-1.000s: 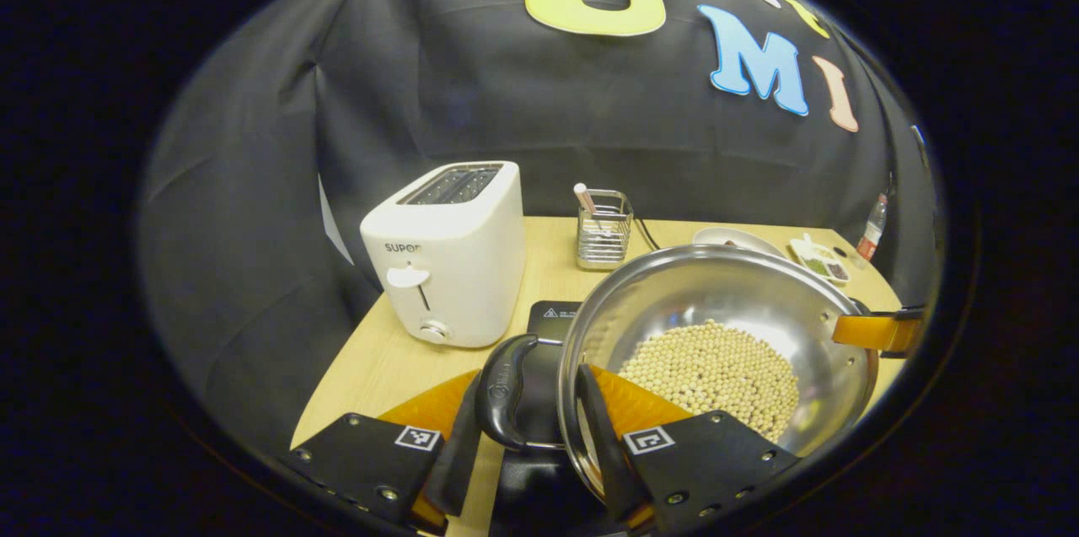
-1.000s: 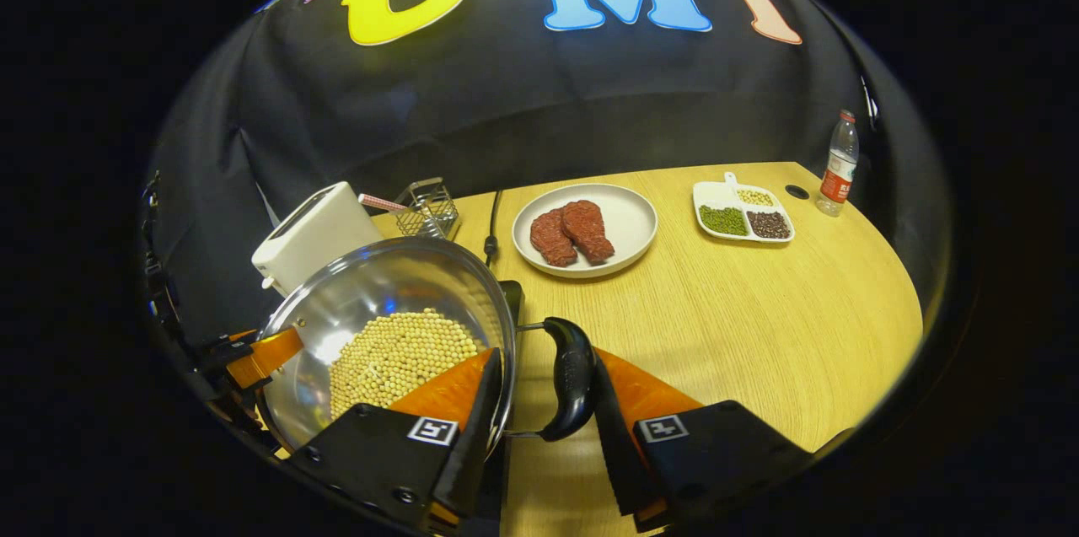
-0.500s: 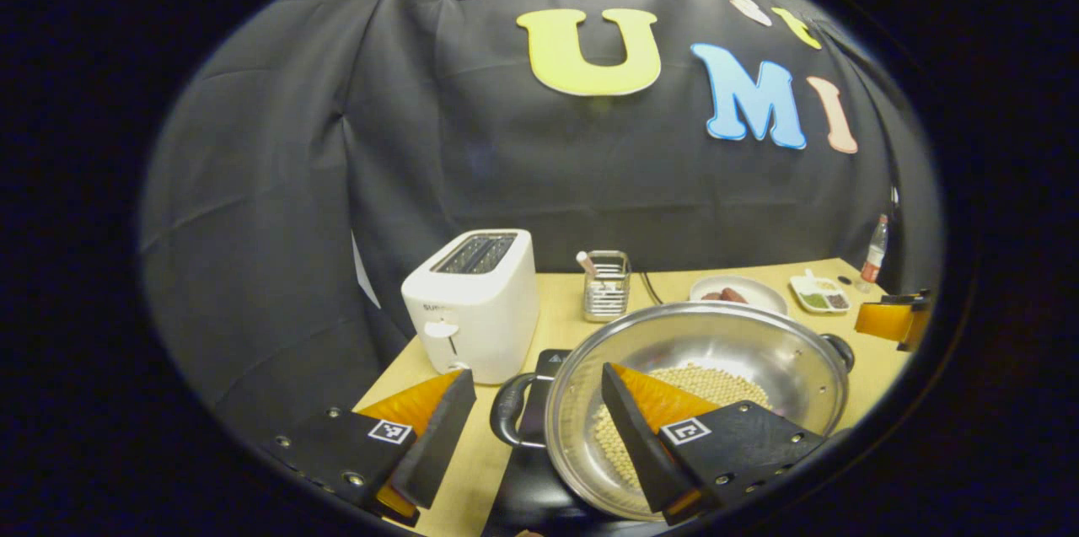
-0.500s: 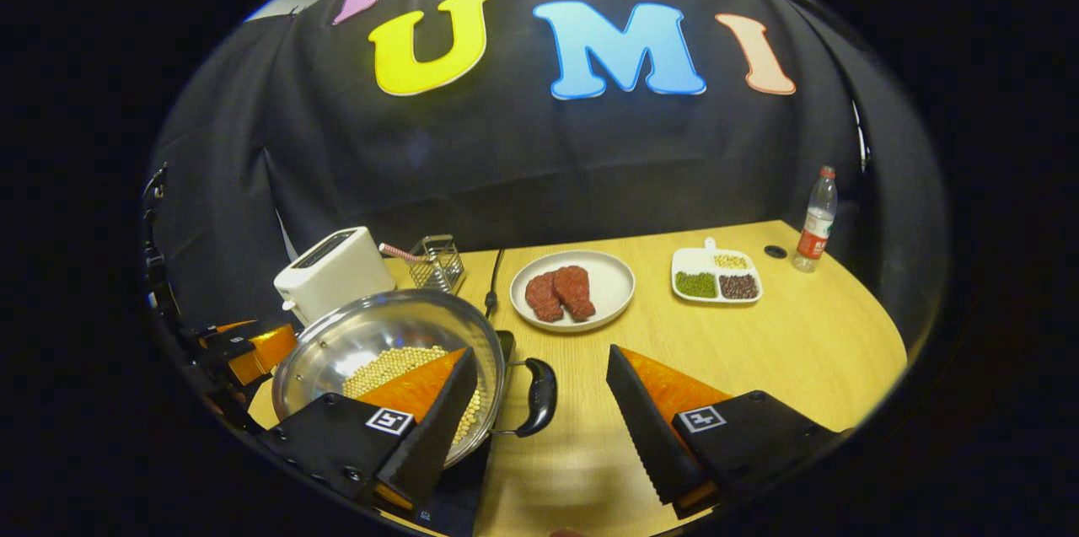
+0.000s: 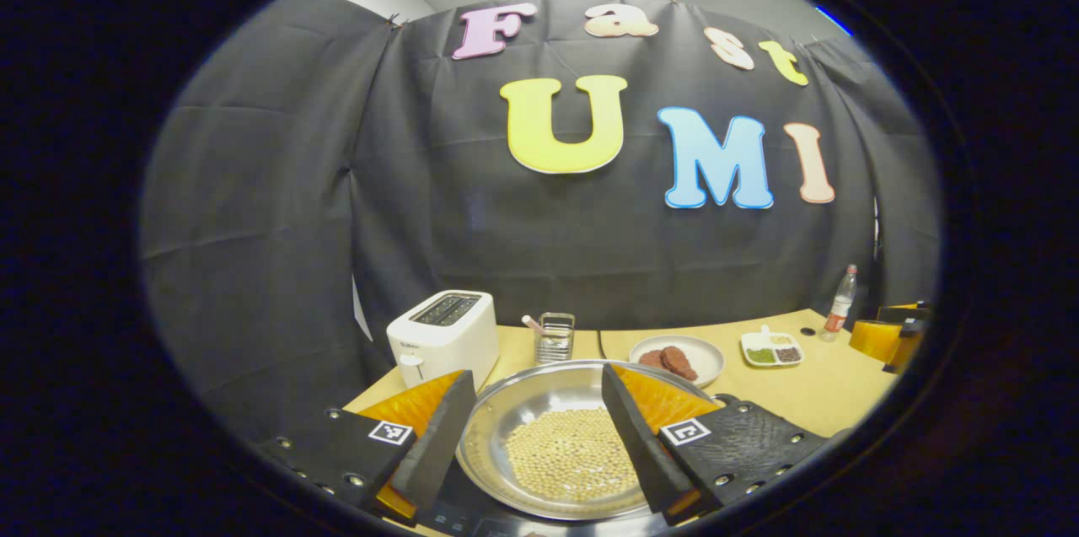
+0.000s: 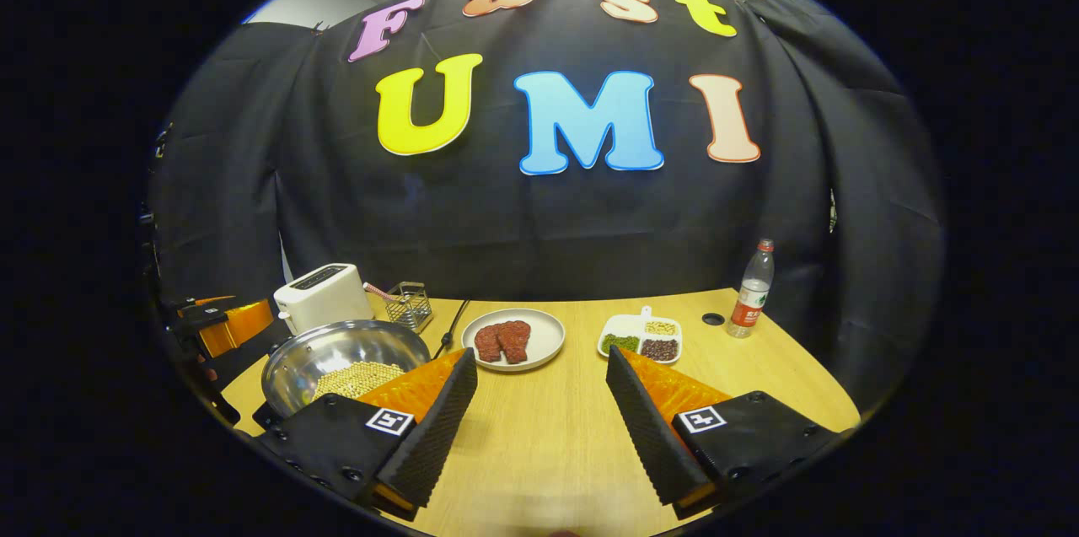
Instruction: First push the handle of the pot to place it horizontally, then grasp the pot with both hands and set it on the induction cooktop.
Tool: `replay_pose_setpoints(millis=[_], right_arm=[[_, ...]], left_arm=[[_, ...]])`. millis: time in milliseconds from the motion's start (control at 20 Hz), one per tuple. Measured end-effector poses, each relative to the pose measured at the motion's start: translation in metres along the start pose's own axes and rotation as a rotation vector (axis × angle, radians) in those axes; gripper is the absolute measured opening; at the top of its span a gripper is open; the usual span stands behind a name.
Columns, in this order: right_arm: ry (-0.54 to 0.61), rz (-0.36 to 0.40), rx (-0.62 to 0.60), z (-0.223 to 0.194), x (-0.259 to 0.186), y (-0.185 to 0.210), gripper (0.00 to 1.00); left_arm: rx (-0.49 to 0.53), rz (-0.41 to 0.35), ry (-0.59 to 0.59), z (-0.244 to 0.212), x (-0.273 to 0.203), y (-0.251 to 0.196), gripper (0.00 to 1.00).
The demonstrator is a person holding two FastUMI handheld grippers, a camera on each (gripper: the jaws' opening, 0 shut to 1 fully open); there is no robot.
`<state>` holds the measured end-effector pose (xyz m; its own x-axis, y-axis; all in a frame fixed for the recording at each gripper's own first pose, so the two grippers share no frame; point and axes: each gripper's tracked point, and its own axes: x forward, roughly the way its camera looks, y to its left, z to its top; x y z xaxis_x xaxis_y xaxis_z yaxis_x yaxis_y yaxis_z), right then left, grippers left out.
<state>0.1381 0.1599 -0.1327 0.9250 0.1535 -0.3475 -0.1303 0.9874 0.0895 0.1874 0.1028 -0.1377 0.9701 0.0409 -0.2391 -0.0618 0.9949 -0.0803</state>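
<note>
The steel pot [image 5: 539, 392] holding soybeans [image 5: 569, 453] rests on the black induction cooktop [image 5: 462, 510]. In the left gripper view my left gripper [image 5: 535, 427] is open and hangs above and in front of the pot, touching nothing. The right gripper view shows the same pot [image 6: 330, 350] at the lower left. My right gripper [image 6: 539, 427] is open over bare table, to the right of the pot. Each view shows the other gripper at its edge: the right gripper's orange finger [image 5: 892, 336] and the left gripper's orange finger [image 6: 221, 322].
At the back left stand a white toaster [image 5: 442, 335] and a wire utensil holder [image 5: 554, 336]. Behind the pot are a plate with meat [image 6: 510, 339], a divided tray of beans [image 6: 641, 339] and a water bottle [image 6: 750, 288]. The wooden table [image 6: 548, 453] spreads right of the pot.
Both grippers have let go of the pot's handles, opened wide and pulled back and up. The pot stays on the cooktop.
</note>
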Motion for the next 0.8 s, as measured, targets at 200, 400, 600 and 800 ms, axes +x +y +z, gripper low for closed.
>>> replay_pose_setpoints(millis=[200,400,600,800], right_arm=[[-0.091,-0.017,-0.026,0.024,-0.042,-0.042,0.98],[-0.167,-0.024,-0.036,0.041,-0.081,-0.074,0.98],[-0.213,-0.019,-0.043,0.048,-0.115,-0.096,0.98],[-0.234,-0.004,-0.038,0.052,-0.144,-0.107,0.98]], left_arm=[[0.006,-0.02,-0.05,0.026,-0.04,-0.046,0.89],[0.007,-0.029,-0.108,0.05,-0.08,-0.081,0.89],[0.031,-0.031,-0.157,0.072,-0.128,-0.105,0.89],[0.057,-0.034,-0.195,0.087,-0.166,-0.119,0.89]])
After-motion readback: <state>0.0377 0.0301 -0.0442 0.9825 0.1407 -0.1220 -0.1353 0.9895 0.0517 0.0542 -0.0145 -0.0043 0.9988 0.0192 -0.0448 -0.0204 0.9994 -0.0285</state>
